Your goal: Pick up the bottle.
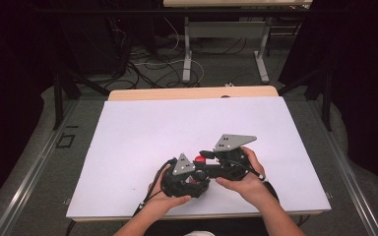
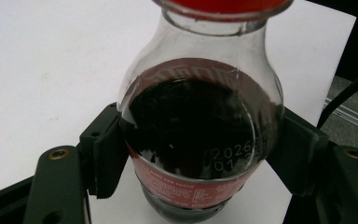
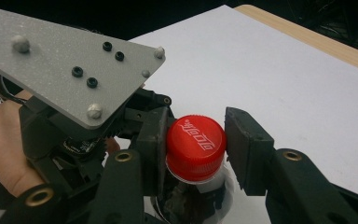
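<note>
Bottle (image 2: 200, 140) of dark drink sits clamped at its body in my left gripper (image 2: 200, 158), near the table's (image 1: 142, 128) front edge, while my right gripper (image 3: 193, 144) has its jaws closed onto the red cap (image 3: 196, 147), pads pressing both sides.

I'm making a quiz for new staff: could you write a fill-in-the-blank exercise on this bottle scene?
1. The left gripper is shut on the body of the ____, which holds dark liquid.
2. The bottle's cap is coloured ____.
3. The right gripper has its jaws around the ____.
4. The table is covered by a sheet coloured ____.

Missing words: bottle; red; cap; white
</note>
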Available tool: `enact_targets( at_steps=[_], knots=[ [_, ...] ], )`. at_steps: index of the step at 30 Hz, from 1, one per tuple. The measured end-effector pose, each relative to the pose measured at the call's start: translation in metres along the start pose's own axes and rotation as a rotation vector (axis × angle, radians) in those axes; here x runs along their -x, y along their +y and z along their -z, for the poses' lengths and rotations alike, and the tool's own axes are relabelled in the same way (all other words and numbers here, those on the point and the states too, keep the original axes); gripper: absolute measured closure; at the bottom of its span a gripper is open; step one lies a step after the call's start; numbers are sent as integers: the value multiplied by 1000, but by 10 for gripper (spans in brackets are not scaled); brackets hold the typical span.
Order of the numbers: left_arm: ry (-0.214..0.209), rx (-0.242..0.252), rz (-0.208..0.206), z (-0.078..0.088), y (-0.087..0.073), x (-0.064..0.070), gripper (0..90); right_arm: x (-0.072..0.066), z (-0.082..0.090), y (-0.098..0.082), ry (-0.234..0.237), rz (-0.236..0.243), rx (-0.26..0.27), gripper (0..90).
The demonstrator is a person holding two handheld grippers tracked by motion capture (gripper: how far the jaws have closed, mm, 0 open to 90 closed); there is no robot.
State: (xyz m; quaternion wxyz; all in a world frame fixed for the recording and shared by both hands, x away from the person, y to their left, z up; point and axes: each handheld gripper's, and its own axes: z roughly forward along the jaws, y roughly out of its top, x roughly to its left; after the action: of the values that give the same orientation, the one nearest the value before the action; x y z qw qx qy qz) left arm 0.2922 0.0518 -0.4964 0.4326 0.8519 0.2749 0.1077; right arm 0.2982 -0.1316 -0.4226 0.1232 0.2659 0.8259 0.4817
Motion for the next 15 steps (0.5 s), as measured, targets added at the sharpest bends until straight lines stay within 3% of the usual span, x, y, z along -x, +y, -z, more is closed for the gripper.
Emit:
enact_targets(
  at_steps=[8, 10, 15],
  knots=[
    [-17, 6, -5, 3, 1, 1, 302, 5, 2, 3, 56, 33, -24, 613],
    [-23, 6, -10, 4, 1, 1, 302, 8, 1, 4, 91, 32, -11, 614],
    [-24, 10, -1, 4, 0, 0, 302, 19, -1, 8, 188, 75, -39, 616]
  ],
)
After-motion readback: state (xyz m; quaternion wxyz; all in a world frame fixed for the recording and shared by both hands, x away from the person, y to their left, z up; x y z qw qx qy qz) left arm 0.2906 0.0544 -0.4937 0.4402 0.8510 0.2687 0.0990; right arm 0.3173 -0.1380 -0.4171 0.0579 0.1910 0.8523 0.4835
